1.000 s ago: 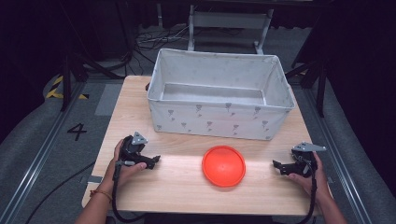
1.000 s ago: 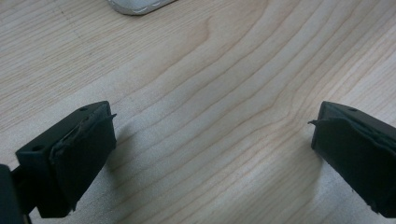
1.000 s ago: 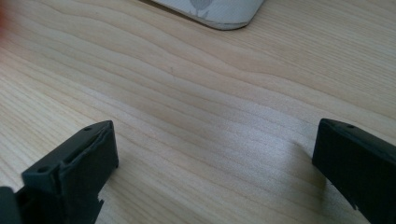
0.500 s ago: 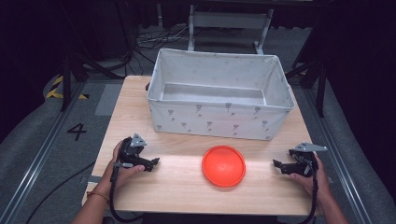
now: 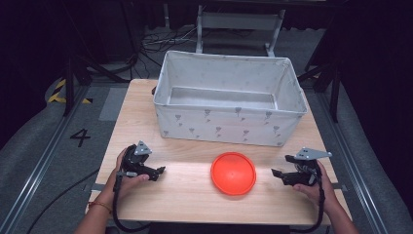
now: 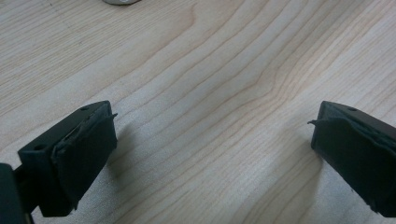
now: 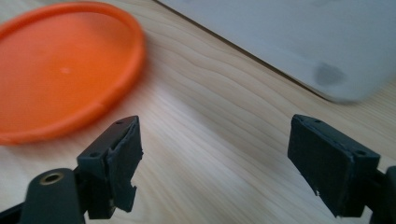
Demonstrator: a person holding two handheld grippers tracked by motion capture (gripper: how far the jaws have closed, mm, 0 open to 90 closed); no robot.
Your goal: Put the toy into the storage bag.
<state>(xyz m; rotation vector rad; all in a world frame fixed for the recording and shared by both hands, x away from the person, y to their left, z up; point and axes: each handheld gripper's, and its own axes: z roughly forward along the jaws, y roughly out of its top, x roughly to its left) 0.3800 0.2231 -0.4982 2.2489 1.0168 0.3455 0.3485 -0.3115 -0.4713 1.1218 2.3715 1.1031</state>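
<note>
**Around the wooden table**

A pale wooden table [image 5: 195,195] with clear grain stands on a grey floor [image 5: 58,161]. At its far half sits a large white fabric bin [image 5: 229,124], open at the top and printed with small grey marks along its front wall. A number 4 [image 5: 80,137] is marked on the floor left of the table, with yellow-and-black tape [image 5: 59,91] farther back. Behind the bin, loose cables [image 5: 160,39] lie beside a grey metal frame [image 5: 238,24].
</note>
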